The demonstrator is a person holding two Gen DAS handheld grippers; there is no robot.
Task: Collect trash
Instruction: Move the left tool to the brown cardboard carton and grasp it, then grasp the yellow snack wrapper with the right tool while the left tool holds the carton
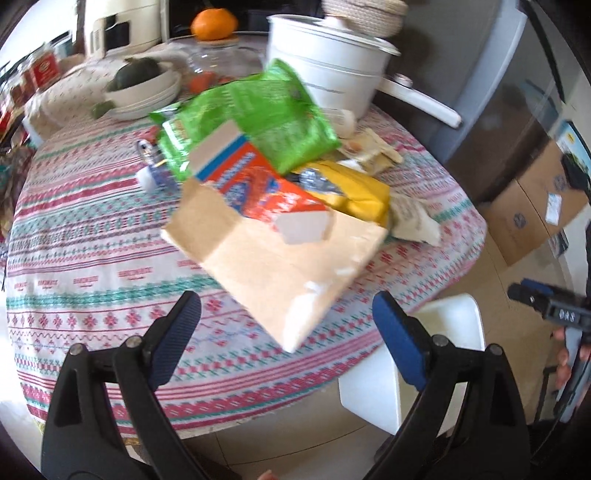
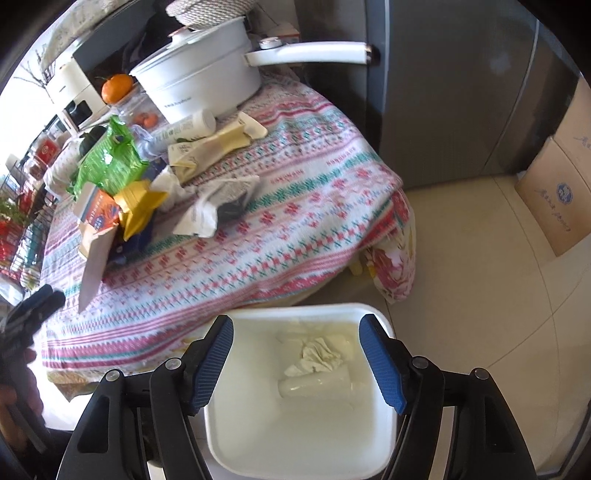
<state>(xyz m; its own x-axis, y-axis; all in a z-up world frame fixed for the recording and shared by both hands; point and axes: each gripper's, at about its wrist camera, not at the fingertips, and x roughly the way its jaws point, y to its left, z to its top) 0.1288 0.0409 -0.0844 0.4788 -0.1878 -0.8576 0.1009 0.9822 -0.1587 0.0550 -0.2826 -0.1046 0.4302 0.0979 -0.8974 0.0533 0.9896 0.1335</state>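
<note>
A pile of trash lies on the patterned tablecloth (image 1: pixel 92 236): a flattened brown cardboard box (image 1: pixel 280 266), an orange carton (image 1: pixel 255 188), a green bag (image 1: pixel 258 122), a yellow packet (image 1: pixel 354 188) and crumpled white paper (image 1: pixel 410 218). My left gripper (image 1: pixel 286 325) is open and empty, just in front of the cardboard box. My right gripper (image 2: pixel 297 363) is open and empty above the white bin (image 2: pixel 291 435), which holds a crumpled tissue (image 2: pixel 317 354) and a white cup (image 2: pixel 314 384). The pile also shows in the right wrist view, with the green bag (image 2: pixel 107 162) at its left.
A white pot (image 1: pixel 325 62) with a long handle stands at the table's back, beside an orange (image 1: pixel 214 24), a bowl (image 1: pixel 144 92) and a glass jar. A white tube (image 2: pixel 184 127) and cream packaging (image 2: pixel 218 146) lie near the pot. Cardboard boxes (image 2: pixel 557 184) stand on the floor at right.
</note>
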